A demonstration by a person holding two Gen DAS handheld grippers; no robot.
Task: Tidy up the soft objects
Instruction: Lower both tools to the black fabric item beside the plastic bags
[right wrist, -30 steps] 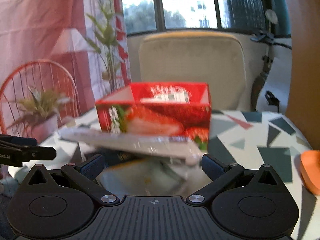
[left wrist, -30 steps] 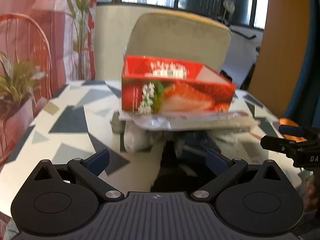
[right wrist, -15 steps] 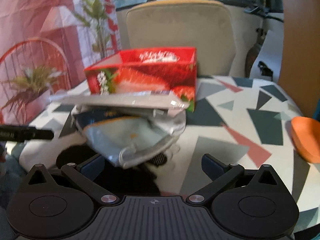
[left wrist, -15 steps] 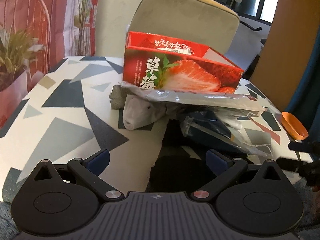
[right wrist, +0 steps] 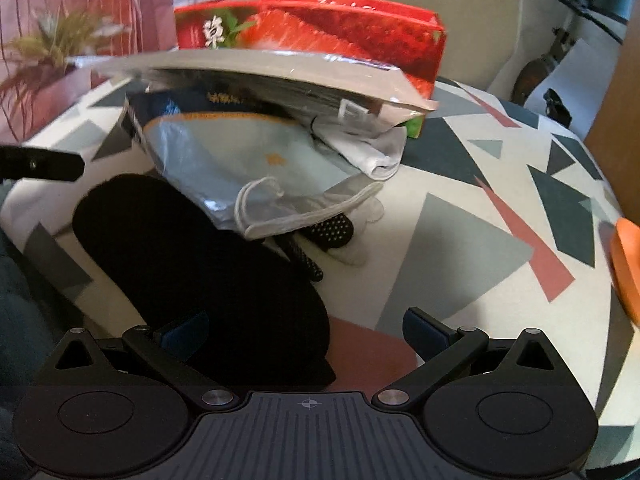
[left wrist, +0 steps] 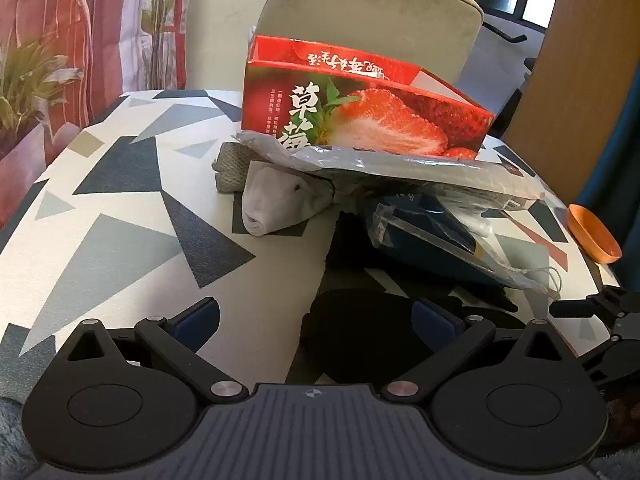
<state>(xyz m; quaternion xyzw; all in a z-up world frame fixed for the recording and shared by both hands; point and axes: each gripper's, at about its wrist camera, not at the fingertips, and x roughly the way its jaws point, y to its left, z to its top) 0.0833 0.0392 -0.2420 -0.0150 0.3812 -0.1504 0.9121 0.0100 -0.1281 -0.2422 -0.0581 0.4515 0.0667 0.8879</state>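
Note:
A pile of soft things lies in front of an open red strawberry box (left wrist: 360, 112) (right wrist: 320, 28). A grey plastic mailer (left wrist: 400, 172) (right wrist: 280, 76) rests on top. Under it are a blue packaged mask (left wrist: 432, 236) (right wrist: 248, 160), a rolled white sock (left wrist: 280, 200) (right wrist: 376, 152), a grey knit cloth (left wrist: 230, 168) and a black dotted glove (right wrist: 332, 228). A black soft piece (left wrist: 360, 340) (right wrist: 192, 264) lies nearest me. My left gripper (left wrist: 316, 320) is open, just short of the black piece. My right gripper (right wrist: 304, 328) is open with the black piece between its fingers.
The table (left wrist: 120, 220) (right wrist: 460, 240) carries a triangle-patterned cloth. An orange dish (left wrist: 594, 236) (right wrist: 628, 272) sits at its right edge. A beige chair (left wrist: 368, 12) stands behind the box, and a potted plant (left wrist: 28, 76) stands left of the table.
Both grippers have tilted down and come closer to the pile. The right one moved over the black piece. Both stayed open.

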